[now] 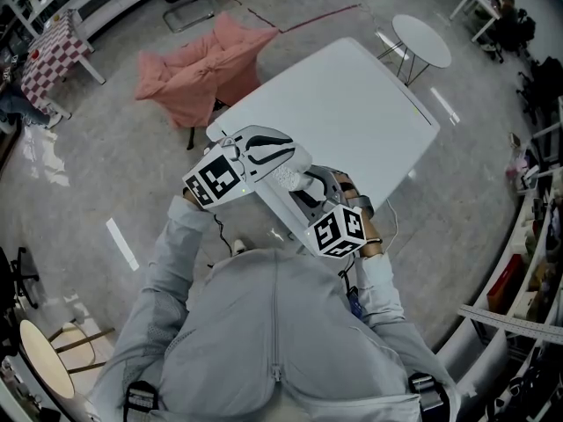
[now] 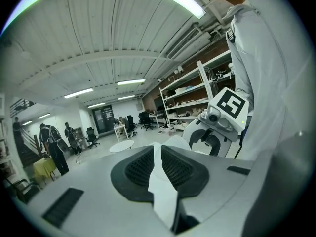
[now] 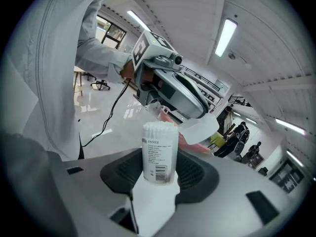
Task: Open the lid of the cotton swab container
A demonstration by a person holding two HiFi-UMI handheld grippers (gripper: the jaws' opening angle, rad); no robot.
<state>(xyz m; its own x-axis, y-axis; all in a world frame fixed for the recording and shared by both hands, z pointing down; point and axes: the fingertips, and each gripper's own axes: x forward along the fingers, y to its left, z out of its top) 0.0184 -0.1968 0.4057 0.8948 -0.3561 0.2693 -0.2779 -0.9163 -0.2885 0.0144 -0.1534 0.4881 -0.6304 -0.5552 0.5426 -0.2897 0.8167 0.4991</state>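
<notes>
Right gripper view: clear cylindrical container (image 3: 159,152), thin translucent lid (image 3: 200,129) apart.

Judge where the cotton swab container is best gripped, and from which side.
Grip the cotton swab container low on its labelled wall, from the side, jaws across the round body. It is a slim upright cylinder with swab tips bare at the open top, so a grip from above would likely crush them. The right gripper holds it so.

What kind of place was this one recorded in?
Probably an open-plan lab or workshop: tall storage shelves along one wall, office chairs at the far end, and ceiling strip lights.
</notes>
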